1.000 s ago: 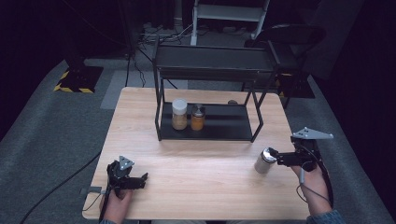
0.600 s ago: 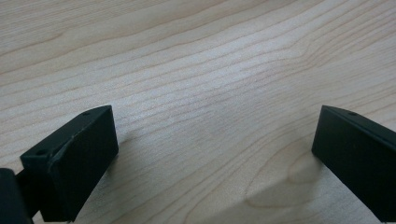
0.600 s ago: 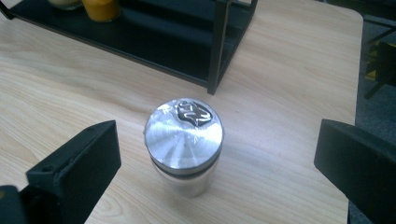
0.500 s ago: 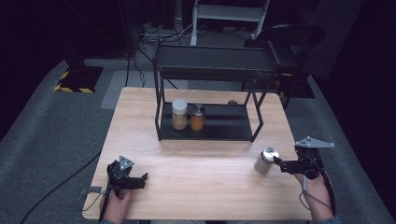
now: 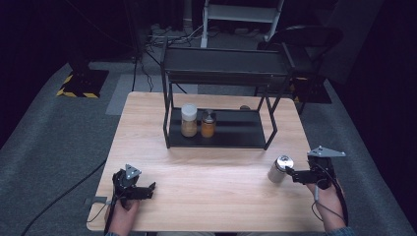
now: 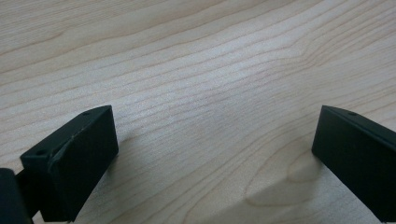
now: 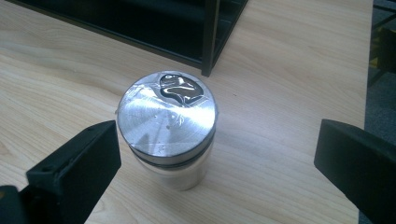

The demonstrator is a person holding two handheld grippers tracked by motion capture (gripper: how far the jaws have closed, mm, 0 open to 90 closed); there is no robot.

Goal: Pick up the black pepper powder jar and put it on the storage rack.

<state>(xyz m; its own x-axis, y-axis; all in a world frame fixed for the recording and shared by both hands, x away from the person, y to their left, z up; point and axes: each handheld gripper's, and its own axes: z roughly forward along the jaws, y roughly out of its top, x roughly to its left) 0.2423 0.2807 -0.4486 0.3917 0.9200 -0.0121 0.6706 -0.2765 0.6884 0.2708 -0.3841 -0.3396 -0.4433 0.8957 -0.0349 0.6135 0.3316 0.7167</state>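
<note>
The wooden counter is carrying a black two-tier rack toward its far side, and the rack's upper tray is shading the back of the lower shelf, so little is making itself out there. Two jars are standing upright at the left of that lower shelf: a white-lidded jar and, touching or just beside it on its right, a smaller amber jar; their labels are too small to read. Near the right edge, a silver-lidded jar is standing with its long axis close to vertical, lid up, its contents impossible to tell. The right claw is sitting wide apart around the lid, not gripping. The left claw is resting apart too, low over bare wood at the near left corner.
</note>
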